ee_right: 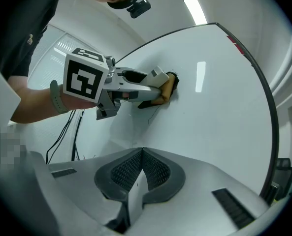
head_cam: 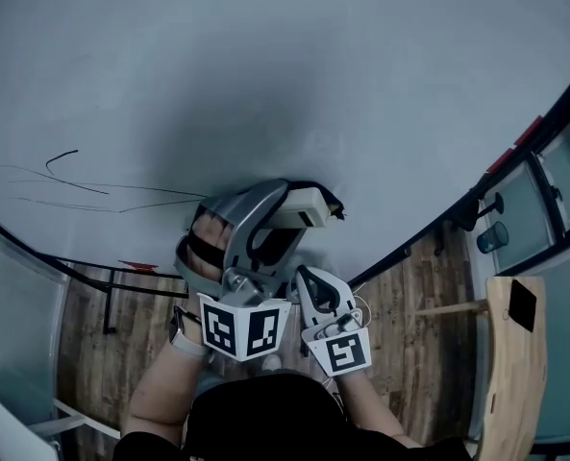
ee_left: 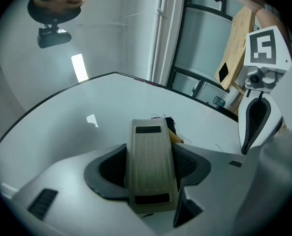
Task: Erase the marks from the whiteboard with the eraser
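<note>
L gripper – pinching eraser by its sides, felt end on whiteboard, ready to wipe | marks well to the left – not yet reached | R gripper pressed together, empty, parked low, clear of the board

The eraser sits between the jaws of the left gripper, its far end against the whiteboard near the board's lower edge in the head view. The drawn marks lie on the board well to the left of it. The right gripper, jaws together, is just right of the left one and nearer the person, below the board's edge and over the floor.
</note>
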`<state>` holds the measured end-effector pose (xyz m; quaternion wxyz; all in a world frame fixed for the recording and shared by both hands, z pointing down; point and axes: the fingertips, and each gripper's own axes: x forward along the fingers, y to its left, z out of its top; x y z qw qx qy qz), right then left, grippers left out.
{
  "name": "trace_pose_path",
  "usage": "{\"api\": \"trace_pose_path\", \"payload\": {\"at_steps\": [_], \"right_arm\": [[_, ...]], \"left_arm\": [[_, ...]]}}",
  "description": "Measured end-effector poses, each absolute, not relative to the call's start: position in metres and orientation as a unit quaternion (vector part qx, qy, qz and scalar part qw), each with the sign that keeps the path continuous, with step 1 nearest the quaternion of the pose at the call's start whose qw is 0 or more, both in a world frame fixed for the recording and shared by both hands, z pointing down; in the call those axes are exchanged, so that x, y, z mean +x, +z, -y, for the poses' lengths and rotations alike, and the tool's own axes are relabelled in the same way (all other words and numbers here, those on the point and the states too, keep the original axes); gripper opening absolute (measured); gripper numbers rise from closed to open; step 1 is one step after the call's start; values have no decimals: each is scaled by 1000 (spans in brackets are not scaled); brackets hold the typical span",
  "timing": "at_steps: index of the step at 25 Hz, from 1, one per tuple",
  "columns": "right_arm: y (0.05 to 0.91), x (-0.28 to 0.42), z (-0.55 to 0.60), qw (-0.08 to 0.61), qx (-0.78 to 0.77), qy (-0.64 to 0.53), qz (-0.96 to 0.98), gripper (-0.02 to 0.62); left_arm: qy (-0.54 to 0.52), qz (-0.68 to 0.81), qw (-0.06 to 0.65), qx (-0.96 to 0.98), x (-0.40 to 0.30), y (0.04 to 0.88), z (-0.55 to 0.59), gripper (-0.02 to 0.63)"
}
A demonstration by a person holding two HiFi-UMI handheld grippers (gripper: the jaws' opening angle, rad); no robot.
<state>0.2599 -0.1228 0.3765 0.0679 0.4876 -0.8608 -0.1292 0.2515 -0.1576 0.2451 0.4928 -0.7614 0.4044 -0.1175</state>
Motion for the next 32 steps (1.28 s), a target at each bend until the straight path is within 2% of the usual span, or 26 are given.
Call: {"api": "trace_pose_path", "payload": {"at_steps": [14, 32], "right_arm": [[385, 173, 129, 83, 488, -116, 861, 28], [395, 61, 140, 86, 458, -113, 878, 28]], "left_arm": [[-128, -374, 488, -778, 180, 281, 163, 265], [-185, -388, 494, -756, 48, 327, 180, 265]]}}
